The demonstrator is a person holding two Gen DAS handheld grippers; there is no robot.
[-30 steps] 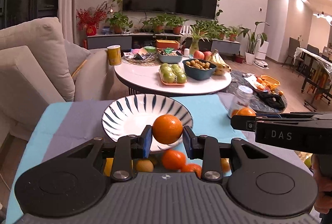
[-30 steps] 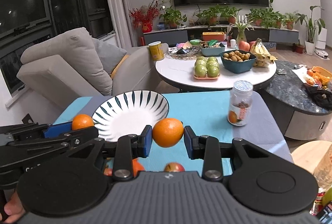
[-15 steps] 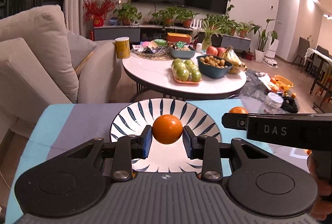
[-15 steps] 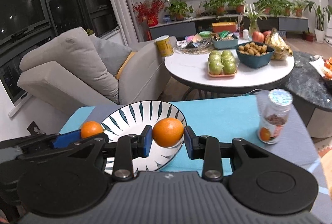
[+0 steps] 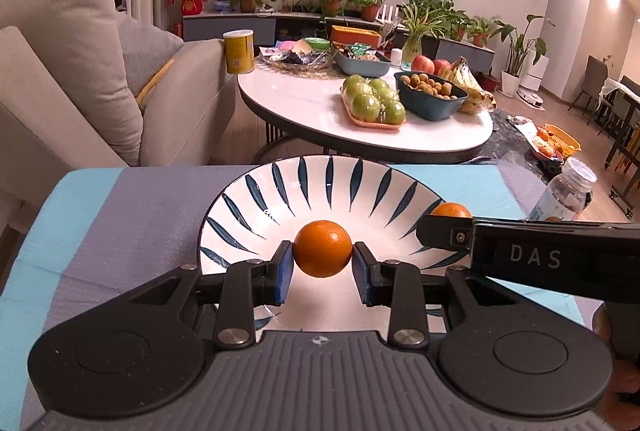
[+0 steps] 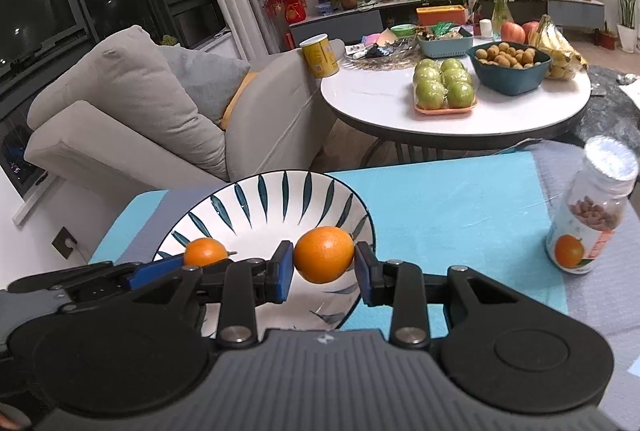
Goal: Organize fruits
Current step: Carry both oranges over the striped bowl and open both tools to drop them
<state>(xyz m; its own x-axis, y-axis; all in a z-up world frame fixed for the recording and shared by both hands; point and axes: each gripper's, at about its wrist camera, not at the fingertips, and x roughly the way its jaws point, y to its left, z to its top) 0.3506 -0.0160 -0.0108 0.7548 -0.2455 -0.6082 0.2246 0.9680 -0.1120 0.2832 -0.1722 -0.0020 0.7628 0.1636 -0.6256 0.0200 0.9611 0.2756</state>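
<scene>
My left gripper [image 5: 322, 263] is shut on an orange [image 5: 322, 248] and holds it over the white bowl with dark blue stripes [image 5: 280, 191]. My right gripper [image 6: 324, 265] is shut on a second orange [image 6: 324, 260] over the right part of the same bowl [image 6: 248, 209]. In the left wrist view the right gripper comes in from the right, and its orange [image 5: 452, 209] shows above the bowl's right rim. In the right wrist view the left gripper's orange [image 6: 205, 252] shows at the left over the bowl.
The bowl stands on a blue and grey cloth [image 6: 440, 199]. A jar with a white lid [image 6: 592, 215] stands on the cloth at the right. Behind are a round white table [image 5: 312, 99] with fruit and a beige sofa [image 5: 60, 71].
Both grippers have moved forward with their oranges, from in front of the bowl to over it. The loose fruit seen below the left gripper has gone out of view.
</scene>
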